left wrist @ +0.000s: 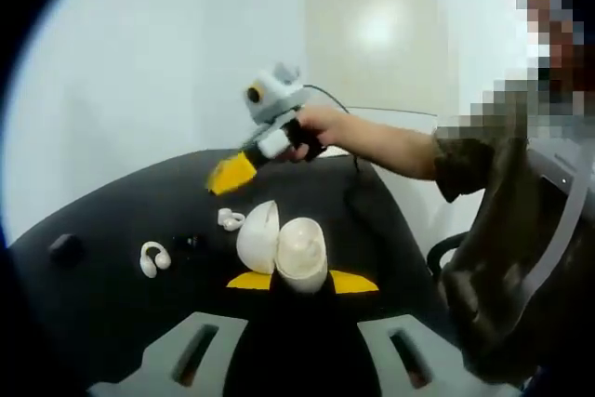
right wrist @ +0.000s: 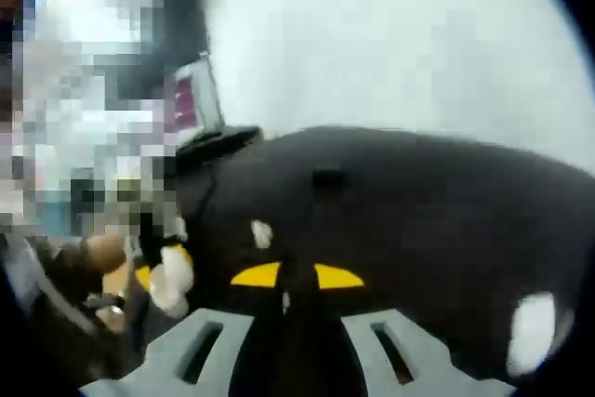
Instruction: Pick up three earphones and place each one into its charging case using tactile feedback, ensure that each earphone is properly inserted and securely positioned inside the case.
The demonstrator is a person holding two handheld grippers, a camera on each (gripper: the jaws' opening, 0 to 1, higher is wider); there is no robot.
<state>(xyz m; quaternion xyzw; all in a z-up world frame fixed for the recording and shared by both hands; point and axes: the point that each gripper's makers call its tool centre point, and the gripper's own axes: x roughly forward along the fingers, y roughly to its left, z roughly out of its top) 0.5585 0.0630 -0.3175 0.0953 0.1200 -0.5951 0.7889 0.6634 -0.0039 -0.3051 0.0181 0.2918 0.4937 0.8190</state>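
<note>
In the left gripper view, the left gripper [left wrist: 302, 282] is clenched on the open charging case [left wrist: 284, 248], its yellow tips showing on either side of the case's base. The case is cream white, egg-shaped, with its lid swung open to the left. Just beyond it on the black table [left wrist: 112, 230] lies a small white earphone [left wrist: 230, 219], and farther left a second white earphone [left wrist: 153, 258] rests on the cloth, well apart from the case. A small dark object [left wrist: 65, 246] sits near the table's left edge. Above the far part of the table, the right gripper [left wrist: 232, 174] hangs in the air, held by a person's hand [left wrist: 311, 132]; whether it is released or clenched cannot be told from here.

In the right gripper view, blurred, the right gripper [right wrist: 296, 276] shows its yellow tips with a narrow gap between them, nothing held. A small white earphone [right wrist: 261, 233] lies just beyond on the table, and the case appears at the left.
</note>
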